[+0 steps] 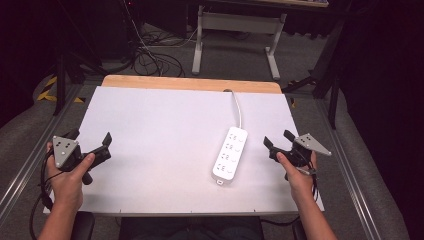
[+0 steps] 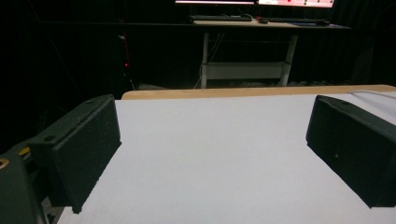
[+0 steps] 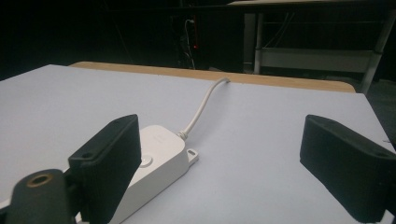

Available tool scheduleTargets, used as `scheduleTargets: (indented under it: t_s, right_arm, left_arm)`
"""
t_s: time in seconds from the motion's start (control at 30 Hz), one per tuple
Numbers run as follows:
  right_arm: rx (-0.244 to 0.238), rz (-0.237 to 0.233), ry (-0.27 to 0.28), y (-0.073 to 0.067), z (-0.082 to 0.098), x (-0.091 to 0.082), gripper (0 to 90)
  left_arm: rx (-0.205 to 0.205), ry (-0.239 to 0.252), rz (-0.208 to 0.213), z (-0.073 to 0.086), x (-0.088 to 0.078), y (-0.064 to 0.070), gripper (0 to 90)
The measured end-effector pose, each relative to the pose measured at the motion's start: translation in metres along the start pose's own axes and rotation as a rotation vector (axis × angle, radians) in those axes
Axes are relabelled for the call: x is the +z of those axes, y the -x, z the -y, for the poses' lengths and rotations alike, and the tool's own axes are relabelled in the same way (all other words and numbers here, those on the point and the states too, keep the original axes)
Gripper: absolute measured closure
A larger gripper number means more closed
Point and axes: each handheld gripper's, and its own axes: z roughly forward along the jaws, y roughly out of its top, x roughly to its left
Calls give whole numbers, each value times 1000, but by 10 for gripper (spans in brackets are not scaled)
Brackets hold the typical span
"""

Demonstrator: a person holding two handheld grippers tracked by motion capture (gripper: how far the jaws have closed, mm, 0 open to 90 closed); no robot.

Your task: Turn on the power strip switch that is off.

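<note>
A white power strip [image 1: 229,154] lies on the white table sheet [image 1: 165,130], right of centre, its white cord [image 1: 236,105] running to the far edge. My right gripper [image 1: 280,139] is held just right of the strip, open, nothing between its jaws. In the right gripper view the strip's end [image 3: 156,158] lies partly behind the left jaw, and the cord [image 3: 201,106] curves away from it. My left gripper [image 1: 91,137] sits over the sheet's left edge, open and empty; in the left gripper view my left gripper [image 2: 212,156] has bare sheet between its wide-set jaws.
A wooden strip [image 1: 192,83] borders the table's far edge. Beyond it stands a desk frame [image 1: 235,35] with floor cables [image 1: 150,55]. Metal rails [image 1: 350,170] run along both sides of the table.
</note>
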Motion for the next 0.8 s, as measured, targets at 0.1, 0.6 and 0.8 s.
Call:
scheduleTargets:
  t_s: [0.1,0.6,0.8]
  right_arm:
    - [-1,3,-2,-2,0,0,131]
    - [-39,-33,0,-4,-2,-2,466]
    - [-65,-64,16,-6,-3,-5,650]
  left_arm:
    - [-9,3,0,0,1,-1,36]
    - [-2,-5,6,0,4,1,37]
    - [0,-4,9,0,4,1,38]
